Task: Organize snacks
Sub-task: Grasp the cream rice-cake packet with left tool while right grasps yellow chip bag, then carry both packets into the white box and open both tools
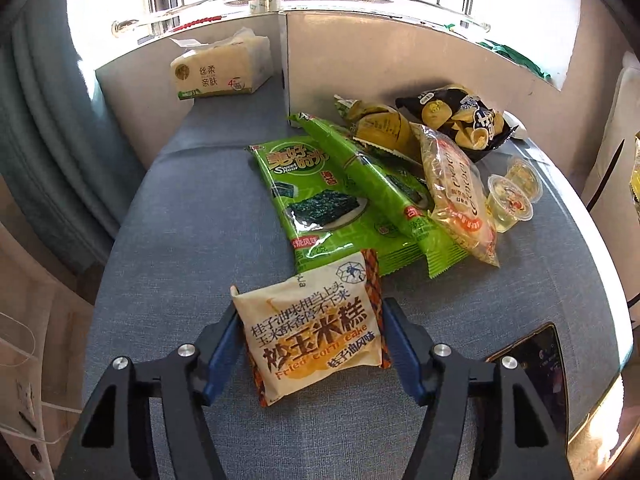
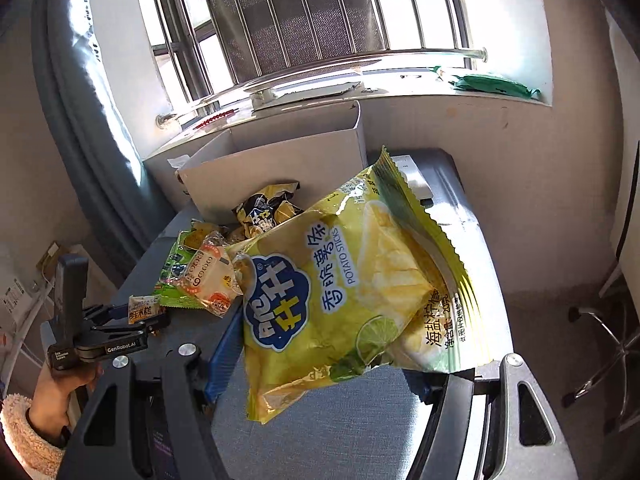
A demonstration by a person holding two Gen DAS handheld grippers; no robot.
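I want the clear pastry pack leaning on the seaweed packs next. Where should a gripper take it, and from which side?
Probably by its near sealed end, coming in low from the left wrist camera's side. The pastry pack runs lengthwise away from that camera, propped on the seaweed packs, and the jelly cups crowd its right side. Only the near end sticks out free.

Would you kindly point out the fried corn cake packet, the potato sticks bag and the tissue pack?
Fried corn cake packet (image 1: pixel 316 330): left wrist view, printed front.
Potato sticks bag (image 2: pixel 344 296): right wrist view, front middle.
Tissue pack (image 1: pixel 218 70): left wrist view, front face.
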